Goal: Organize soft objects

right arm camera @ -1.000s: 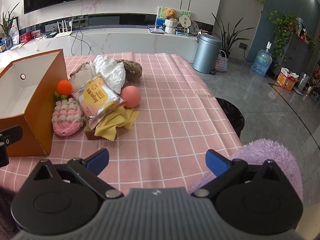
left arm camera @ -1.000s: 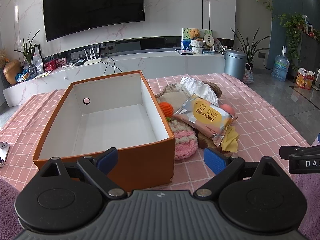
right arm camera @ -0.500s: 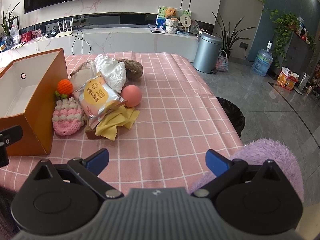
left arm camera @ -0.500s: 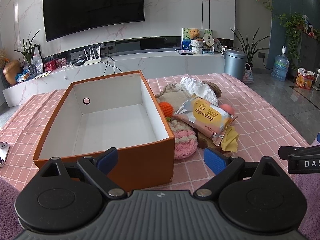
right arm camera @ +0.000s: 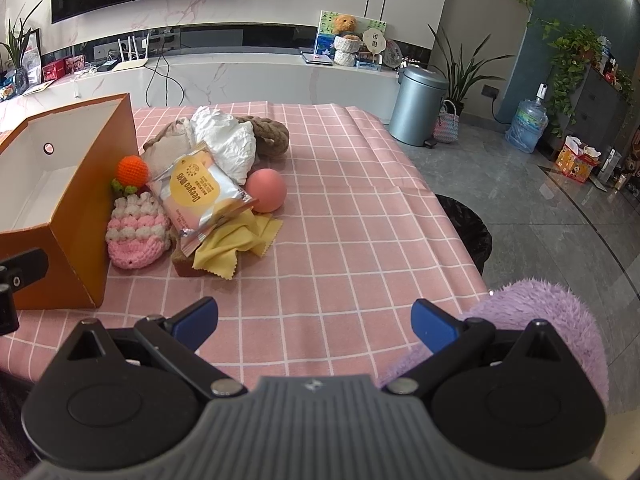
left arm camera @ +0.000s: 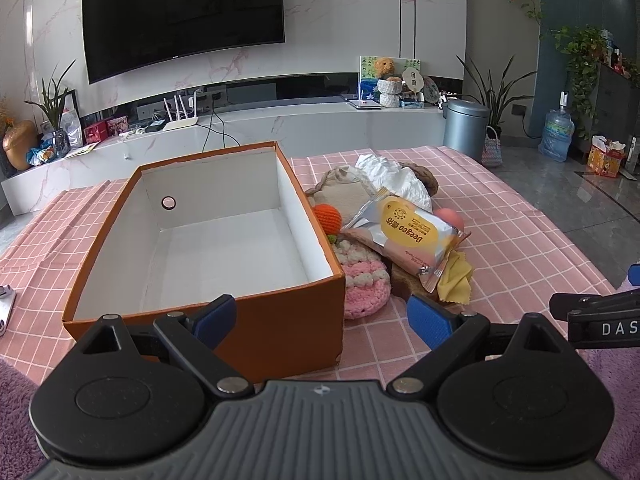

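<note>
Soft objects (right arm camera: 192, 200) heaped beside box (right arm camera: 96, 216)

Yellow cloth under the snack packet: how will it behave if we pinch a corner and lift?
The yellow cloth lies crumpled in folds, so it is probably floppy and will drape. It looks thin, likely very light. The snack packet rests on part of it, so pulling may drag or tip the packet.

Box (left arm camera: 208, 240) left on table (right arm camera: 360, 208); soft pile beside its right wall, packet (right arm camera: 200, 196) atop cloth (right arm camera: 236, 244), ball (right arm camera: 266, 190) right
</note>
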A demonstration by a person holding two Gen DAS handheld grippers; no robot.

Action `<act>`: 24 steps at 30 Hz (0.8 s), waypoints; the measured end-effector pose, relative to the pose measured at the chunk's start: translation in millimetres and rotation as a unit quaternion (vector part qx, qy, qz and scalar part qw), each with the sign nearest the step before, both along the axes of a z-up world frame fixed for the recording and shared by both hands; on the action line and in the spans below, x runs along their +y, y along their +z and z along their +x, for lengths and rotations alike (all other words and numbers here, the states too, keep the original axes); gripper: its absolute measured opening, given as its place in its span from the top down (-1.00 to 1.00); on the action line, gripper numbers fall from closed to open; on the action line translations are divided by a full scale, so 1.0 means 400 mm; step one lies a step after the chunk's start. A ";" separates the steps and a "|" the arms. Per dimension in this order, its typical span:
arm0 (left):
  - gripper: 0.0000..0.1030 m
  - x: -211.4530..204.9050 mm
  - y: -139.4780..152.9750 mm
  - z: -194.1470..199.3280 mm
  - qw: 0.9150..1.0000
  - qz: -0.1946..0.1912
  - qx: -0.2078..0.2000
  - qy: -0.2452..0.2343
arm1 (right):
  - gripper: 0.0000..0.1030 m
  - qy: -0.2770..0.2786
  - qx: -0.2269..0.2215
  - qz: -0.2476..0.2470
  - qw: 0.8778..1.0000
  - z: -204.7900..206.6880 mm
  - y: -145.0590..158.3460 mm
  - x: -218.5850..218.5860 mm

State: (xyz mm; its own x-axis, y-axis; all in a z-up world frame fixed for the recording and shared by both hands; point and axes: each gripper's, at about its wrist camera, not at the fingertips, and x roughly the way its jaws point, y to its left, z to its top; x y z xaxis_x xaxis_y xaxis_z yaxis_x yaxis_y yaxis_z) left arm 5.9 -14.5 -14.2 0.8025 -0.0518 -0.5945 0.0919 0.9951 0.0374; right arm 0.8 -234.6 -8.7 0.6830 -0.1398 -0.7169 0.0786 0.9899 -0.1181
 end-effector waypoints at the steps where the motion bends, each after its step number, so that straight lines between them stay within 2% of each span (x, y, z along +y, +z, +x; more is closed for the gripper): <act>1: -1.00 0.000 0.000 0.000 1.000 -0.001 0.001 -0.001 | -0.96 0.000 0.000 0.000 1.000 0.000 0.000 0.000; 5: -1.00 0.001 0.004 0.000 1.000 -0.001 0.003 -0.005 | -0.96 0.004 0.000 0.004 1.000 0.001 0.001 0.002; 11: -1.00 -0.012 0.023 0.000 1.000 0.011 -0.012 -0.018 | -0.95 0.025 -0.012 0.043 0.999 0.008 0.008 -0.010; 16: -1.00 -0.018 0.023 0.028 0.998 0.000 0.007 -0.055 | -0.94 0.057 -0.006 0.062 0.996 0.034 0.010 -0.007; 17: -0.98 -0.018 0.023 0.036 0.998 -0.001 0.010 -0.058 | -0.82 0.064 -0.002 0.068 0.996 0.041 0.010 -0.007; 20: -0.61 -0.014 0.024 0.063 0.996 -0.021 0.026 -0.082 | -0.45 0.088 0.014 0.081 0.993 0.073 0.001 -0.006; 21: -0.49 -0.014 0.027 0.076 0.995 -0.029 0.032 -0.090 | -0.43 0.092 0.018 0.086 0.992 0.085 -0.001 -0.009; 22: -0.46 -0.017 0.032 0.089 0.994 -0.036 0.037 -0.095 | -0.39 0.096 0.020 0.092 0.991 0.097 -0.003 -0.013; 24: -0.38 -0.022 0.046 0.121 0.991 -0.056 0.050 -0.108 | -0.12 0.105 0.025 0.091 0.990 0.124 -0.008 -0.018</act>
State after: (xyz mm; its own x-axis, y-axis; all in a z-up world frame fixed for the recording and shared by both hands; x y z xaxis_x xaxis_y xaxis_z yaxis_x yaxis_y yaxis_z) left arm 54.5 -23.1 4.1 0.7031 -0.2864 -0.6509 0.3015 0.9490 -0.0919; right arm 50.5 -241.6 -11.8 0.6459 0.1355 -0.7513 -0.1323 0.9891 0.0646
